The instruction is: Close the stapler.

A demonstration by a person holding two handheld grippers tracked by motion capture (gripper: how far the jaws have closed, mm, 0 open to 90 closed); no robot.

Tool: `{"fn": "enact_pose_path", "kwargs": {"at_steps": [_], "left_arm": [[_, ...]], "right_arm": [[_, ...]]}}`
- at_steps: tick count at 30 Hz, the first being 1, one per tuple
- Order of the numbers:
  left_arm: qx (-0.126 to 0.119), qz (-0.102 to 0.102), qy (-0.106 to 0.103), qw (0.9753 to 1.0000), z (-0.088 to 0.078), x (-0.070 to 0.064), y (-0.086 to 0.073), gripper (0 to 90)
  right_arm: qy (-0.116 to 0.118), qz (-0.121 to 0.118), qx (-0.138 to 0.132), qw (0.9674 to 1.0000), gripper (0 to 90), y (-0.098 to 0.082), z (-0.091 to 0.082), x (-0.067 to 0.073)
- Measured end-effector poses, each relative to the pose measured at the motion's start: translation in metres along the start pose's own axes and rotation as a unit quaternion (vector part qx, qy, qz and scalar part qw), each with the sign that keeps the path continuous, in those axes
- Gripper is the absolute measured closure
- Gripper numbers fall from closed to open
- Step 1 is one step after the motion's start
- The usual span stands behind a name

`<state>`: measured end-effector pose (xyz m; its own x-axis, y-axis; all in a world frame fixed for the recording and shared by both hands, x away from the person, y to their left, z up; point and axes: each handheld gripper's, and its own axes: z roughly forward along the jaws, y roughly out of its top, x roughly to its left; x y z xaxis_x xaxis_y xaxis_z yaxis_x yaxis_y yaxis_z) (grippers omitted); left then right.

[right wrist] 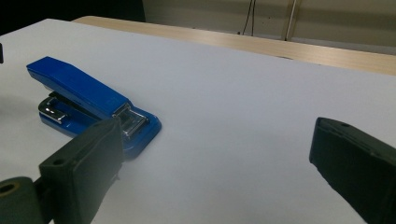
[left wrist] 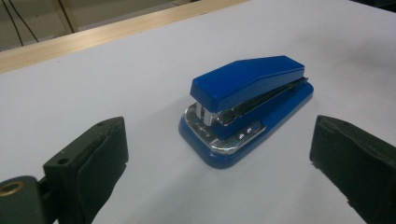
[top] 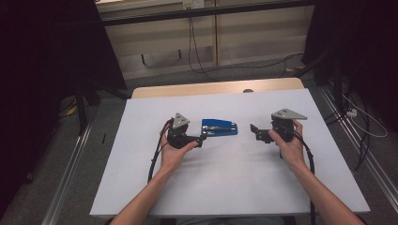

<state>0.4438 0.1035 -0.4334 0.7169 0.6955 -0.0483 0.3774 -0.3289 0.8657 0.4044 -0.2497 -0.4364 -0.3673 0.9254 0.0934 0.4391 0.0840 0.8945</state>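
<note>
I count one blue stapler (top: 219,127) on the one white table (top: 234,183). I have two grippers in view, a left gripper (top: 202,138) and a right gripper (top: 254,131), each held by one hand (two hands, then), and each carries one grey three-cornered plate and one trailing cable.

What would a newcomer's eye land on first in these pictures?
The blue stapler catches the eye first, lying alone mid-table on the white table cover. The left gripper sits close beside it with jaws open, while the right gripper waits farther off on its other side, also open and holding nothing.
</note>
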Motion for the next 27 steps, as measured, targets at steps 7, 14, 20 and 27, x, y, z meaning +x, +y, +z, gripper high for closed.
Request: {"fn": "enact_pose_path", "kwargs": {"at_steps": [7,14,20,27], "left_arm": [[-0.023,-0.010,-0.010,0.9996,-0.017,-0.003,0.000,4.5],[-0.033,-0.010,0.007,0.9994,-0.033,-0.003,-0.007,5.4],[-0.047,-0.009,0.028,0.9985,-0.048,0.000,-0.015,5.4],[-0.056,-0.019,0.042,0.9974,-0.070,0.004,-0.021,5.4]], "right_arm": [[0.001,-0.003,0.000,1.0000,3.7,-0.001,-0.005,0.004],[0.001,-0.009,-0.011,0.9999,3.8,-0.001,-0.015,0.008],[-0.002,-0.011,-0.014,0.9998,3.8,-0.002,-0.022,0.012],[0.003,-0.012,-0.021,0.9997,3.8,-0.005,-0.029,0.016]]}}
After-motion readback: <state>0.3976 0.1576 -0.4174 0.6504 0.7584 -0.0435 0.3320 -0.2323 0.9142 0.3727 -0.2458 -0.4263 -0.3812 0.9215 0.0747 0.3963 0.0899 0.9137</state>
